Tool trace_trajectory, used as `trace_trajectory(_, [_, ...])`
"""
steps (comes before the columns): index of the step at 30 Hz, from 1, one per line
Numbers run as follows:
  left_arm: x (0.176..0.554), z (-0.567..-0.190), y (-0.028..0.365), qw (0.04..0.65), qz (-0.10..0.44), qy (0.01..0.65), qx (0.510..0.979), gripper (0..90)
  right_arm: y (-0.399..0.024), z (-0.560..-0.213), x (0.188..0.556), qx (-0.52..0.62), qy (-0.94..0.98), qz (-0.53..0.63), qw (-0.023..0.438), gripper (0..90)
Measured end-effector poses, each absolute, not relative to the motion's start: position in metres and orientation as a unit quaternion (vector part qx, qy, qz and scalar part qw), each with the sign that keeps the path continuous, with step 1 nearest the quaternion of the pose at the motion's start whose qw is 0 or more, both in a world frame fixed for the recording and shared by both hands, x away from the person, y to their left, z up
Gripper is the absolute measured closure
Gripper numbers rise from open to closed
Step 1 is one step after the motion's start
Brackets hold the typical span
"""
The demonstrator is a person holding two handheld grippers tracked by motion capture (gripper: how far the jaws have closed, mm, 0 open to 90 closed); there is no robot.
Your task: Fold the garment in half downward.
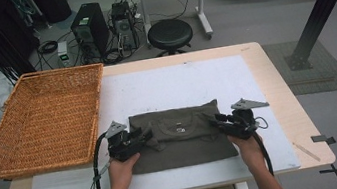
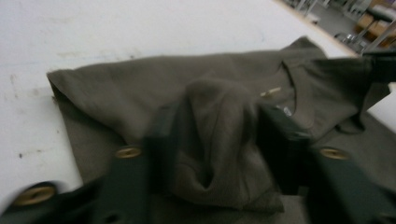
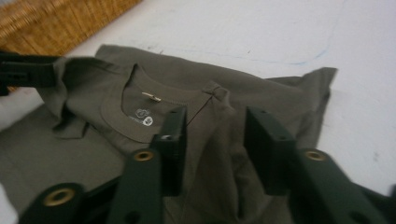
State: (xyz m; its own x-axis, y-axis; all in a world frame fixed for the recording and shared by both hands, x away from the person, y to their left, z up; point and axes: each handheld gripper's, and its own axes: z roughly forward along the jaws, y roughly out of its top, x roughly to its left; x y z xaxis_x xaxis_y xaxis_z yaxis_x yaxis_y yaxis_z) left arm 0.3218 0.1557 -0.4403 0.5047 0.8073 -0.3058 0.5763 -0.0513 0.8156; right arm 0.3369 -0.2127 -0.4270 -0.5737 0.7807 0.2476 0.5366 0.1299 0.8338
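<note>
Bunching shirt [image 2: 219, 140] fold, apparently gripped; right-gripper view reveals label [image 3: 142, 116].

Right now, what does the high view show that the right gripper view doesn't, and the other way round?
High view's own: the whole table, the stool and computer towers behind it, and the person's forearms.

Right gripper view's own: the neck label printed inside the collar, and a ridge of cloth standing between the right gripper jaws.

Shared: the olive shirt on the white mat, the wicker basket, and the left gripper at the shirt's far sleeve.
</note>
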Motion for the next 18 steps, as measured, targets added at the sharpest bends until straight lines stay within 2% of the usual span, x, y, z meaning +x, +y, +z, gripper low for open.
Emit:
trace_trajectory(1, [0.321, -0.441, 0.156, 0.488, 0.119, 0.485, 0.716, 70.8, -0.21, -0.428, 0.34, 0.444, 0.746, 0.483, 0.116, 78.8])
trace_trajectory(2, [0.32, -0.44, 0.157, 0.492, 0.118, 0.484, 0.714, 75.5, -0.209, -0.429, 0.341, 0.443, 0.75, 0.477, 0.116, 85.0])
trace_trajectory(3, [0.319, -0.439, 0.159, 0.496, 0.119, 0.482, 0.713, 79.2, -0.21, -0.429, 0.34, 0.443, 0.749, 0.478, 0.117, 86.2])
trace_trajectory(5, [0.314, -0.437, 0.164, 0.497, 0.119, 0.472, 0.719, 80.8, -0.214, -0.429, 0.335, 0.436, 0.748, 0.487, 0.117, 86.6])
trace_trajectory(10, [0.297, -0.439, 0.174, 0.491, 0.116, 0.444, 0.74, 80.9, -0.228, -0.431, 0.311, 0.383, 0.766, 0.504, 0.107, 86.5])
trace_trajectory(15, [0.274, -0.448, 0.185, 0.484, 0.105, 0.448, 0.744, 78.8, -0.242, -0.438, 0.285, 0.349, 0.786, 0.499, 0.106, 86.3])
trace_trajectory(18, [0.257, -0.448, 0.192, 0.5, 0.096, 0.446, 0.736, 70.4, -0.247, -0.44, 0.27, 0.33, 0.803, 0.488, 0.094, 82.2])
